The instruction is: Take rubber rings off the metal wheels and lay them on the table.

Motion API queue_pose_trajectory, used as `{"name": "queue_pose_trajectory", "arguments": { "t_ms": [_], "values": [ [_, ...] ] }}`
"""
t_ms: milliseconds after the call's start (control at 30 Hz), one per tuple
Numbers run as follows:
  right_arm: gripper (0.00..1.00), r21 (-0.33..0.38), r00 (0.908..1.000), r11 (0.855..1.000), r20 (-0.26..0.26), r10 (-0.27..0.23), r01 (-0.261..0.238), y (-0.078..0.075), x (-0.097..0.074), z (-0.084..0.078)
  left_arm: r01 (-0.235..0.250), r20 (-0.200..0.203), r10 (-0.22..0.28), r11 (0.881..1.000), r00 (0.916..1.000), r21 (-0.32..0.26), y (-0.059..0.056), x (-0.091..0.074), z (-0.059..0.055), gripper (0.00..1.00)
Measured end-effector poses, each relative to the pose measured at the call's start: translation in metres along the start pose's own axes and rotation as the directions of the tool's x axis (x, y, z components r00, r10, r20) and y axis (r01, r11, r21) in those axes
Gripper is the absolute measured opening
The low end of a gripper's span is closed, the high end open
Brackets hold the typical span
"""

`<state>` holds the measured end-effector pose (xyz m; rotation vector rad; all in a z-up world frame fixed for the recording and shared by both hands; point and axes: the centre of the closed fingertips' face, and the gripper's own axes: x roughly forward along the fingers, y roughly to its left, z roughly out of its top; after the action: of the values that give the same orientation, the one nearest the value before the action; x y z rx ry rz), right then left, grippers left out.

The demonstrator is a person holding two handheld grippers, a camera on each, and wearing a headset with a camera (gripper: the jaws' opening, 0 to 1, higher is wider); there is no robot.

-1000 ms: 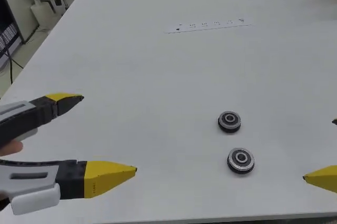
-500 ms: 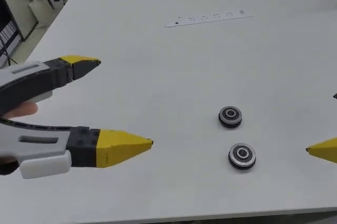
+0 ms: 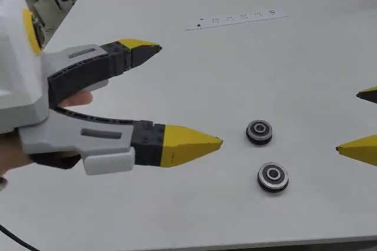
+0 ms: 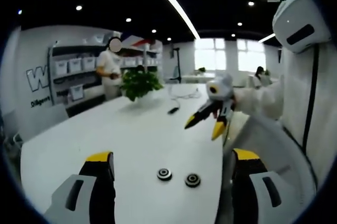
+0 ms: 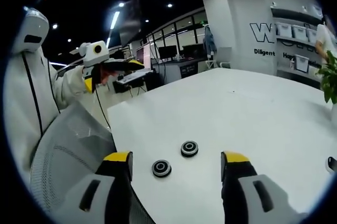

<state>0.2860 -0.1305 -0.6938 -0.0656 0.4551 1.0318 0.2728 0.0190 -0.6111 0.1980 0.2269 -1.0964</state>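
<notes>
**Two wheels flat on the desk, both claws released**

Head view: We saw two metal wheels lying on the white desk, the farther wheel and the nearer wheel close together but apart. Each lay flat on one face, its axle hole pointing straight up, with a dark rubber ring around its rim. The left claw hovered to the left of them with its jaws spread wide and gripping nothing. Its lower yellow tip was near the farther wheel without touching it. The right claw entered at the right edge, its two tips also parted and clear of the wheels. A strip of sockets sat farther back in the desk.

Left gripper view: The left claw stood released, and both wheels lay ahead between its jaws. The right claw hung above and beyond them, jaws apart. A potted plant stood at the far end of the desk. White bins sat on wall shelves; we could not tell what they held.

Right gripper view: The right claw was open and empty. Both wheels lay flat just ahead, between its jaws.
</notes>
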Motion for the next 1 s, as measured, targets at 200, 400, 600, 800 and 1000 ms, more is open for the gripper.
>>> {"name": "queue_pose_trajectory", "arguments": {
  "t_ms": [200, 400, 600, 800, 1000],
  "values": [
    [0.63, -0.016, 0.9997, 1.0, -0.008, 0.023, -0.023, 0.002, 0.009, -0.001, 0.037, 0.012, -0.037, 0.999, 0.9992, 0.025, -0.003, 0.022, 0.002, 0.88],
    [0.58, -0.024, 0.9981, 0.998, -0.021, 0.057, -0.058, 0.008, 0.021, -0.008, 0.095, 0.004, -0.095, 0.995, 0.9955, 0.022, -0.017, 0.042, -0.007, 0.85],
    [0.54, -0.037, 0.9937, 0.994, -0.058, 0.096, -0.098, 0.013, 0.033, -0.02, 0.135, -0.027, -0.135, 0.991, 0.9905, 0.011, -0.028, 0.059, -0.024, 0.79],
    [0.49, -0.044, 0.9888, 0.991, -0.086, 0.122, -0.126, 0.015, 0.043, -0.031, 0.146, -0.085, -0.145, 0.989, 0.9857, 0.004, -0.031, 0.074, -0.047, 0.71],
    [0.46, -0.034, 0.9831, 0.987, -0.103, 0.151, -0.156, 0.019, 0.052, -0.043, 0.171, -0.118, -0.172, 0.985, 0.9779, -0.025, -0.034, 0.082, -0.065, 0.67]
  ]
}}
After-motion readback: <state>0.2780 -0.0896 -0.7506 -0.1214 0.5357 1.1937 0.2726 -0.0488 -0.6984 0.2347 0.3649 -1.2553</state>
